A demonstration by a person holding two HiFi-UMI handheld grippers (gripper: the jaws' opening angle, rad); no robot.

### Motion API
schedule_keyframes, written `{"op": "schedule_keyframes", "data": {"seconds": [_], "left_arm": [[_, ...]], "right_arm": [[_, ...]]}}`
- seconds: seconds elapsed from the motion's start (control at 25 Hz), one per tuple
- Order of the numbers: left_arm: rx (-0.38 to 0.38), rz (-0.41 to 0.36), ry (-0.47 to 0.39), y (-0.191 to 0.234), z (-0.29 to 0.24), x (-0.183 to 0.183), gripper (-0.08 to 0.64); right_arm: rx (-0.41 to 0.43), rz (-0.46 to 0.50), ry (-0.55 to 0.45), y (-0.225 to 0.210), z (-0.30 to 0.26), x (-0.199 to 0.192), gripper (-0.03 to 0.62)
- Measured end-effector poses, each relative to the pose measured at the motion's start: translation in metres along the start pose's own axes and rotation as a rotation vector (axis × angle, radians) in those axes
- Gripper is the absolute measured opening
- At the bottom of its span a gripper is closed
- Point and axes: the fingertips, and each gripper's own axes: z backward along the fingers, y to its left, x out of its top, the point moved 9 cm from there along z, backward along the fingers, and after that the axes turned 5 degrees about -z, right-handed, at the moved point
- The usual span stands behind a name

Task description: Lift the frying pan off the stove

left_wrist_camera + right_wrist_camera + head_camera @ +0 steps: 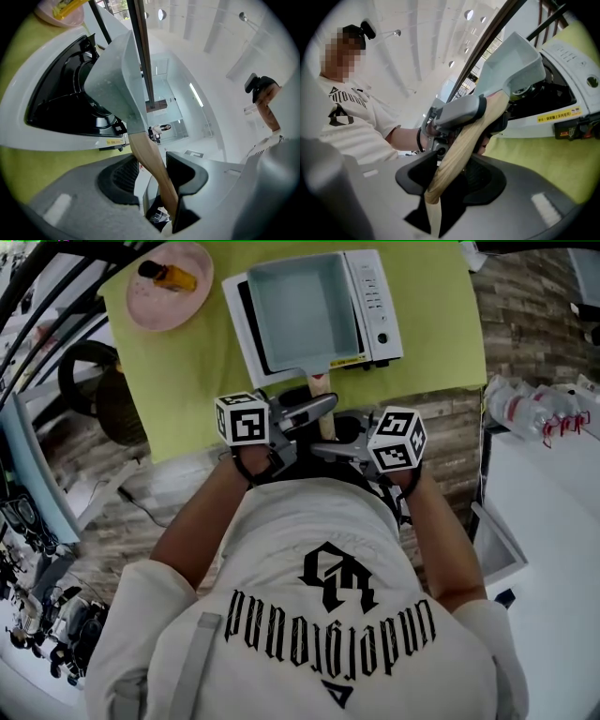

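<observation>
Wood is what both tools have hold of. In the head view the frying pan (302,310) — square, pale grey — sits over the white stove (380,296) on a yellow-green mat (187,371), and its wooden handle (321,382) points back toward the person. The left gripper (317,409) meets that handle from the left, nearer the pan. The right gripper (328,448) comes in from the right, nearer the handle's end.

In the left gripper view the handle (151,159) runs down between the jaws, which are closed onto it. The pan (115,79) stands over the stove's black burner well (61,103); whether they touch I cannot tell.

In the right gripper view the jaws likewise pinch the handle (461,145) close to its free end — the left gripper (457,112) is clamped further up, right by the pan (511,63).
</observation>
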Motion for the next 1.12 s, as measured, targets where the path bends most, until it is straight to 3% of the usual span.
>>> {"op": "schedule_keyframes", "data": {"seconds": [0.68, 1.12], "left_arm": [[-0.060, -0.162, -0.008, -0.103, 0.000, -0.010, 0.190], [-0.024, -0.251, 0.005, -0.152, 0.012, -0.025, 0.193]], "right_arm": [[0.001, 0.144, -0.098, 0.088, 0.035, -0.015, 0.181], [0.016, 0.228, -0.104, 0.129, 0.040, -0.031, 0.181]]}}
